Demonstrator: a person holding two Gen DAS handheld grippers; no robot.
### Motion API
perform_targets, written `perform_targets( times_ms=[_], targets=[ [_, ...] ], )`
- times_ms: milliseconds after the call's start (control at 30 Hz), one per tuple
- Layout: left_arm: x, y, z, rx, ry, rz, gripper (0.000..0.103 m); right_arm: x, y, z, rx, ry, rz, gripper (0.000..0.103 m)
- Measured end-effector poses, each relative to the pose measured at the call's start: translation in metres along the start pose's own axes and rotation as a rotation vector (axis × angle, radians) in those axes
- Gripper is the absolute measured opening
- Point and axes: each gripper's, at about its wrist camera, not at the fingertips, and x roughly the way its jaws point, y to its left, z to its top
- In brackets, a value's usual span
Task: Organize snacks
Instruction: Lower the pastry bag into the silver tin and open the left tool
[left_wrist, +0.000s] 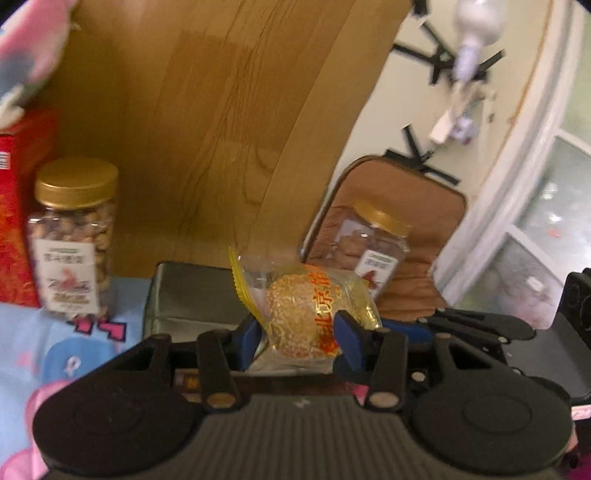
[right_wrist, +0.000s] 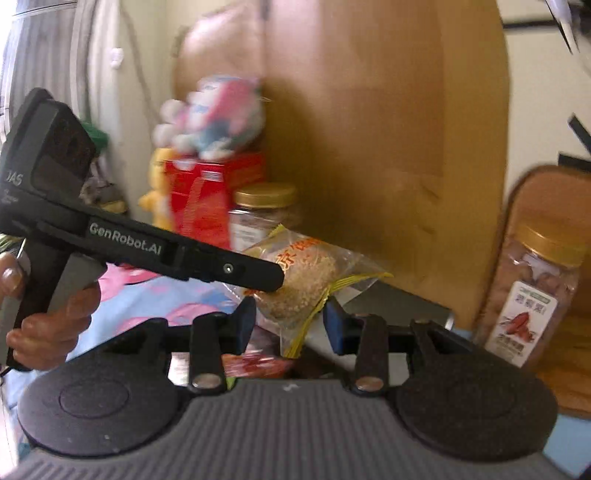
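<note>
From my left wrist camera, my left hand-held gripper (left_wrist: 302, 334) clamps a clear plastic bag with a sesame-coated round snack and yellow edging (left_wrist: 309, 314), held above an open grey metal tin (left_wrist: 192, 295). A gold-lidded clear jar of nuts (left_wrist: 74, 236) stands left, beside a red box (left_wrist: 18, 221).

From my right wrist camera, my right hand-held gripper (right_wrist: 290, 319) is spread open around the bag's (right_wrist: 303, 280) lower corner, its blue pads (right_wrist: 334, 325) apart from the plastic. Another gold-lidded jar (right_wrist: 532, 295) stands right.
</note>
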Motion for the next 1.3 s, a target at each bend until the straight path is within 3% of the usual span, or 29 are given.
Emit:
perform_targets(
  times_ms=[167,233,400,533,633,733,867,933,1000,1200,1300],
  targets=[
    [0.045,0.01,-0.001,-0.023,0.106,0.079,0.044,0.043,-0.036,-0.008,0.079,0.116,0.004,0.043],
    [0.048,0.014,-0.003,-0.035,0.116,0.096,0.05,0.051,-0.037,-0.013,0.088,0.154,0.017,0.045],
    [0.04,0.015,-0.013,0.029,0.11,0.155,0.053,0.048,-0.045,-0.022,0.121,0.137,0.038,0.046],
    [0.034,0.003,-0.019,0.093,0.091,0.203,0.053,0.048,-0.057,-0.027,0.153,0.121,0.003,0.046],
    [0.034,-0.009,-0.019,0.079,0.109,0.215,0.053,0.047,-0.062,-0.024,0.158,0.128,-0.051,0.04],
    [0.035,-0.024,-0.019,0.064,0.141,0.215,0.053,0.048,-0.071,-0.02,0.186,0.165,-0.04,0.034],
    [0.035,-0.038,-0.022,0.069,0.152,0.207,0.053,0.047,-0.072,-0.019,0.119,0.197,-0.079,0.024],
    [0.032,-0.036,-0.023,0.046,0.145,0.196,0.053,0.047,-0.071,-0.02,0.09,0.202,-0.11,0.02],
    [0.022,-0.03,-0.019,-0.012,0.116,0.165,0.051,0.044,-0.074,-0.017,0.134,0.191,-0.106,0.029],
    [-0.057,-0.041,-0.032,0.018,-0.108,0.121,0.054,-0.029,-0.052,-0.012,0.179,-0.014,-0.044,0.034],
    [-0.077,-0.042,-0.059,0.028,-0.092,0.074,0.054,-0.069,-0.044,-0.043,0.198,-0.042,-0.054,0.039]
  ],
)
